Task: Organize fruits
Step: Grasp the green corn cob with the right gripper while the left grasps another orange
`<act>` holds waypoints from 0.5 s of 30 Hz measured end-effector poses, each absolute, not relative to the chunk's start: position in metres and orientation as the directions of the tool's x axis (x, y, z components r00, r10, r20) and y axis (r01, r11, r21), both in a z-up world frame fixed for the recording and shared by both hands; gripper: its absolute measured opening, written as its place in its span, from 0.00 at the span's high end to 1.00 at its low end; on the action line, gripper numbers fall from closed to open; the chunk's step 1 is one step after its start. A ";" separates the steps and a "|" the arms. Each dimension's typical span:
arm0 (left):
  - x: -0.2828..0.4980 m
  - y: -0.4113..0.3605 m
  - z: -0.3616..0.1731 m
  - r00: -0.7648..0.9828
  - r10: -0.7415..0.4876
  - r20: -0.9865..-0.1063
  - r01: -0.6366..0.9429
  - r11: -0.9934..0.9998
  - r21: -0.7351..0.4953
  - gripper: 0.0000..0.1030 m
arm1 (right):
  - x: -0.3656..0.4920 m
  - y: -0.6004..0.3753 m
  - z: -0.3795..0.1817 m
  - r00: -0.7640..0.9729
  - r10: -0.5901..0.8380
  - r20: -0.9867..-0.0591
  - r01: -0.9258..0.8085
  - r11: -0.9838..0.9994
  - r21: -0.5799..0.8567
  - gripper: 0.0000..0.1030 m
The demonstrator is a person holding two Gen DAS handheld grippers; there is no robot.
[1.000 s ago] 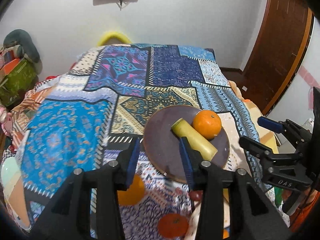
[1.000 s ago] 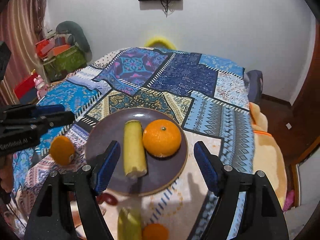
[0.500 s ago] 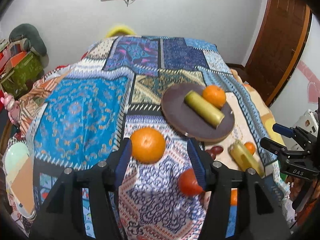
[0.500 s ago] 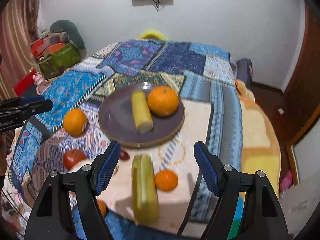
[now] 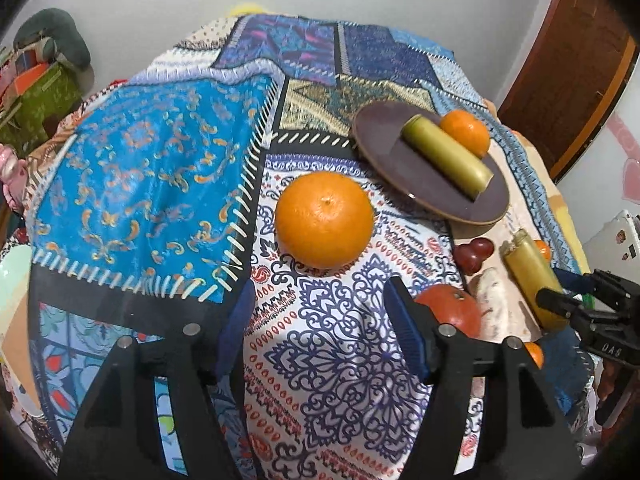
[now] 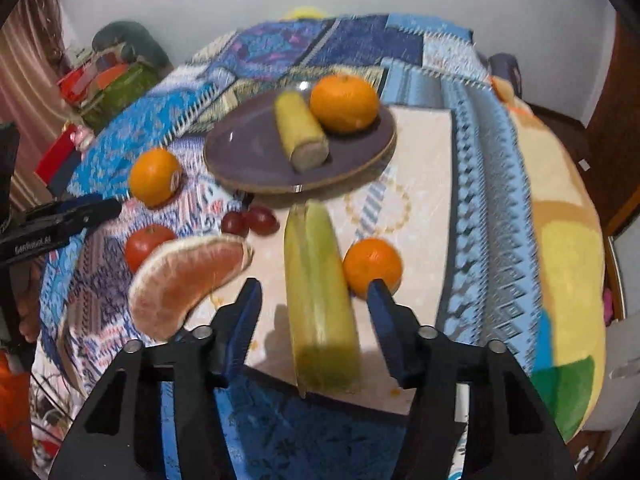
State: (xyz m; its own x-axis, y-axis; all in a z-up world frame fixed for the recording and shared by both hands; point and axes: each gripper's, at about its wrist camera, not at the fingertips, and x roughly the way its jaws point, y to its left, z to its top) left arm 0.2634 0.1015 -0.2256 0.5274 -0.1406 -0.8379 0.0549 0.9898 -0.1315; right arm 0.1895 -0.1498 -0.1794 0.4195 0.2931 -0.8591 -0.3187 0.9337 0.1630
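A brown plate [image 5: 384,148] [image 6: 248,148] holds a yellow-green stick [image 5: 446,156] [image 6: 302,132] and an orange [image 5: 466,132] [image 6: 344,102]. A big loose orange [image 5: 324,224] [image 6: 154,176] lies just ahead of my open, empty left gripper [image 5: 320,316]. My right gripper [image 6: 314,300] is open and empty, its jaws either side of a second yellow-green stick [image 6: 320,296] [image 5: 532,276]. Beside it lie a small orange [image 6: 372,266], a pomelo segment [image 6: 184,280], a red fruit [image 6: 146,242] [image 5: 450,308] and red grapes [image 6: 250,220] [image 5: 474,252].
All lies on a patterned quilt [image 5: 152,168] [image 6: 480,152] over a bed. Bags and boxes [image 6: 104,80] stand on the far left by the wall. A wooden door [image 5: 568,60] is at the far right.
Both grippers have pulled back from the plate toward the near edge. The loose orange now sits ahead of the left gripper, and the second stick lies between the right jaws.
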 end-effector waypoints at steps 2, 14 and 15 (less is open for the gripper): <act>0.269 0.102 -0.230 0.521 -0.144 -0.841 0.056 0.989 -0.134 0.36 | 0.190 -0.147 -0.185 0.411 0.278 -0.868 -0.320 0.936 0.148 0.57; 0.308 0.093 -0.247 0.496 -0.168 -0.852 0.075 0.986 -0.151 0.33 | 0.207 -0.140 -0.198 0.381 0.291 -0.878 -0.331 0.929 0.165 0.58; 0.310 0.093 -0.248 0.493 -0.169 -0.853 0.074 0.985 -0.153 0.33 | 0.208 -0.138 -0.198 0.384 0.291 -0.876 -0.332 0.929 0.163 0.58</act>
State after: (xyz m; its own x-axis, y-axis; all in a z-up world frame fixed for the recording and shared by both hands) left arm 0.3103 0.0928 -0.2478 0.4935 -0.1693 -0.8531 0.0739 0.9855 -0.1529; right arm 0.2079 -0.1383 -0.1981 0.3836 0.2911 -0.8764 -0.3318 0.9291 0.1634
